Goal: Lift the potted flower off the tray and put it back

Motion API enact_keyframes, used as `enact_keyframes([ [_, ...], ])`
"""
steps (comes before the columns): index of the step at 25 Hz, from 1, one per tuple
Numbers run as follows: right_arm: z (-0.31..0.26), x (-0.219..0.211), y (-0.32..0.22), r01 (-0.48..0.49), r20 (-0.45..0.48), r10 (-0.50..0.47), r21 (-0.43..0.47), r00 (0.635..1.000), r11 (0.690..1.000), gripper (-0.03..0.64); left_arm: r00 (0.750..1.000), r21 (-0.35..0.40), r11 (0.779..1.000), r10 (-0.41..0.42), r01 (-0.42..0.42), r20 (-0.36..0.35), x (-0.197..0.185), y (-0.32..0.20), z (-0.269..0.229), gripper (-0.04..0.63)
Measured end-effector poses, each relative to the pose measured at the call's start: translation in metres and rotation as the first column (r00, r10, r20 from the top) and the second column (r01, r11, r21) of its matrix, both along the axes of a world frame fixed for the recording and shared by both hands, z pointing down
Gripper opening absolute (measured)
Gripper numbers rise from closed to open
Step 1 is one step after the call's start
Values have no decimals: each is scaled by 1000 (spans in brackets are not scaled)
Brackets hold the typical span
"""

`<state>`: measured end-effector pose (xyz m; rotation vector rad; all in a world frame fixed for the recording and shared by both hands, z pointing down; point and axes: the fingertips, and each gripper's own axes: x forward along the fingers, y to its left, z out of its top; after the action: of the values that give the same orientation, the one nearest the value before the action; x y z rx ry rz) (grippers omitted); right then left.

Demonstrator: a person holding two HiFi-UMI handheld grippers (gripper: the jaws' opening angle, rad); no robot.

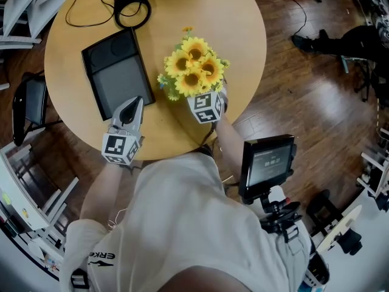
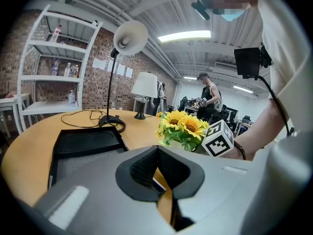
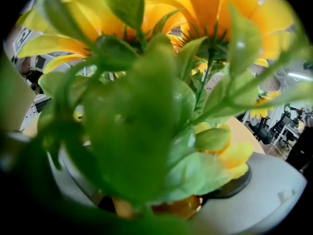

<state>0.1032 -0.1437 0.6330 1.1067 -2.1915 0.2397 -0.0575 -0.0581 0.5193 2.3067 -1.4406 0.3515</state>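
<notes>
Because green leaves crowd its own view, the right gripper [image 3: 154,187] shows its jaws only at the lower edges. They stand apart with the base of the potted flower [image 3: 146,106], a bunch of yellow sunflowers over green foliage, between them. I judge that they clasp the pot, though the contact itself is hidden. The left gripper [image 2: 157,173] has its jaws drawn together on nothing and points over the near right corner of the flat black rectangular tray [image 2: 85,141]. It seems parked there so that the tray is free for the return. The head view gives what the foliage hides: the flower is off the tray, just right of its right edge, over the round light-wood surface [image 1: 237,17]. Even there I cannot tell whether the pot rests on the wood or hangs above it. The left gripper view adds the side-on look, with the tray bare and the flower heads beside the right gripper's marker cube. If that reading holds, the lift is done and the return to the tray remains.
</notes>
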Motion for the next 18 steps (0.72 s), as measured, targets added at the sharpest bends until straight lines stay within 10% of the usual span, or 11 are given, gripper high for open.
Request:
enact_keyframes([
  [18, -16, -23, -5, 56, 63, -59, 50, 996, 997, 538, 1000, 4, 1000, -29, 29, 9, -6, -1, -1, 2],
])
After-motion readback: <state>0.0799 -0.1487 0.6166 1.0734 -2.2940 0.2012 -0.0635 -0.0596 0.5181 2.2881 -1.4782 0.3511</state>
